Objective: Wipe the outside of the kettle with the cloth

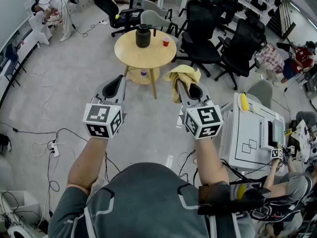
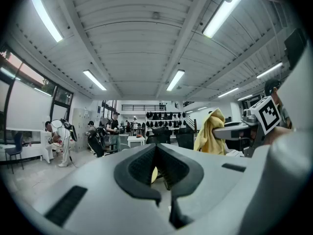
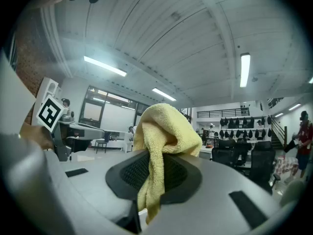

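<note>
Black kettle (image 1: 143,35), head view alone

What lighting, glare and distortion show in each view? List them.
Head view: even light, soft shadows, kettle sharp. Left gripper view: fisheye-bent ceiling, dark corners, glaring lights. Right gripper view: same bending, cloth sharp, upper left hazy.

A large open lab hall is shown. Cables (image 1: 34,132) and a power strip (image 1: 53,148) are strewn over the grey floor (image 1: 64,93). Black office chairs (image 1: 205,33) are clustered beside a round counter (image 1: 138,56), strip lights (image 2: 175,80) are fixed to a ribbed ceiling (image 2: 132,33), and other people (image 1: 52,6) are seen along the hall's edges.
</note>
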Motion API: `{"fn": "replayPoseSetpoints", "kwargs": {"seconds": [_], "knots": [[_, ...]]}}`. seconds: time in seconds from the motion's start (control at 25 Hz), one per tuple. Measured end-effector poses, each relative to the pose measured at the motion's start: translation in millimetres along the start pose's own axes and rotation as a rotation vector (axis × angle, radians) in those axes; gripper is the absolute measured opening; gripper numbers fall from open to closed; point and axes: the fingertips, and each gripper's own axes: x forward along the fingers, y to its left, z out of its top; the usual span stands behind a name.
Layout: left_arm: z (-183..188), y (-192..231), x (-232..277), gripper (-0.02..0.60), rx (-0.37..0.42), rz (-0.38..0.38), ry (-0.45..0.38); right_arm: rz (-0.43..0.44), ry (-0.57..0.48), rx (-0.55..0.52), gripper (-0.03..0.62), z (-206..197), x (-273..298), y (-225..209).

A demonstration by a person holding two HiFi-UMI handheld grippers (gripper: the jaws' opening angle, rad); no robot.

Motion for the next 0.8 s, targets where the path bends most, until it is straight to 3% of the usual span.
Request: {"fn": "replayPoseSetpoints", "kwargs": {"seconds": [0.8], "knots": [[-10.3, 33.7, -7.6, 0.009, -0.044, -0.044, -0.014, -0.004, -0.009, 0.024, 0.067, 0.2, 23.9, 24.2]]}}
